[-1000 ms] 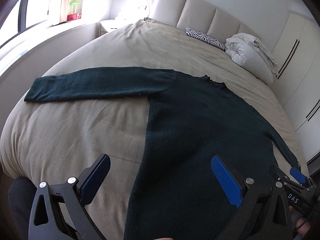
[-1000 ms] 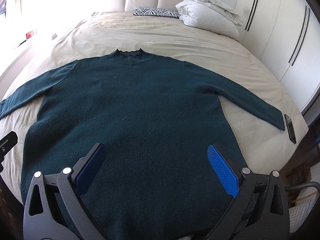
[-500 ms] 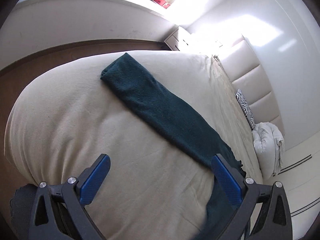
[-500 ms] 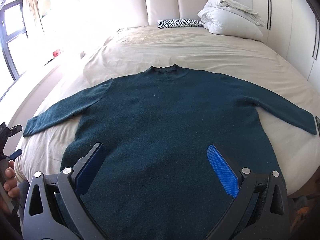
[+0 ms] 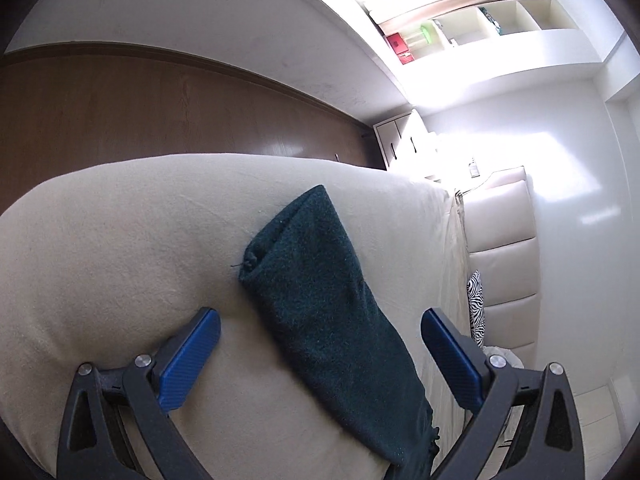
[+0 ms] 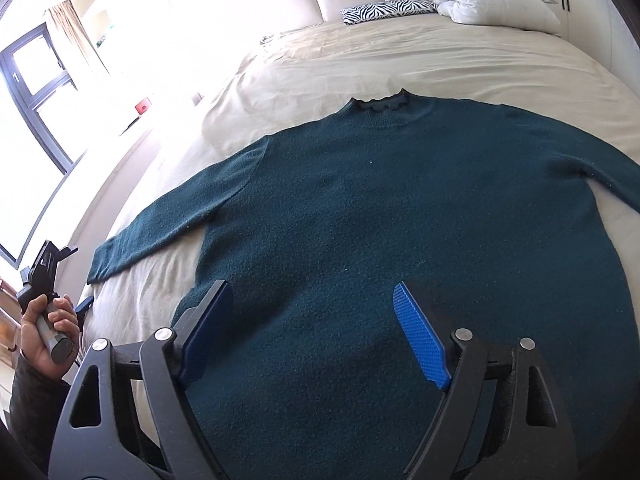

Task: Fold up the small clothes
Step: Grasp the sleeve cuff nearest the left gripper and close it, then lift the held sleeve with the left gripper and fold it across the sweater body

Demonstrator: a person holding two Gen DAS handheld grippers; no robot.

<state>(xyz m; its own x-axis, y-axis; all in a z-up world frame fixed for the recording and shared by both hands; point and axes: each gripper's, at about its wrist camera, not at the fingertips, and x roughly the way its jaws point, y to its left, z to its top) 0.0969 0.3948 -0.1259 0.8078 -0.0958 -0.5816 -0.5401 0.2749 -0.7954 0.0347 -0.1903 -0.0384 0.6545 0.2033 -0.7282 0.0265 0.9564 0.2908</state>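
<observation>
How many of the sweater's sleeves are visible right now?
2. The left sleeve lies stretched toward the window side of the bed; the right sleeve runs off the right wrist view's edge, cuff hidden.

- Hard daylight from window (image 6: 36, 92), upper left blown out.
- Wall (image 5: 520, 152) glare in left wrist view.
- Strong fisheye bending, dark vignette corners.
- Focus sharp.

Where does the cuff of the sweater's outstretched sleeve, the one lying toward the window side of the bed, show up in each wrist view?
Left wrist view: the sleeve cuff sits centre frame, ahead of the open left gripper, sleeve running back between its fingers.
Right wrist view: the same sleeve cuff lies at the left edge, far from the open right gripper over the sweater body.
Shared landmark: the zebra pillow by the headboard.
</observation>
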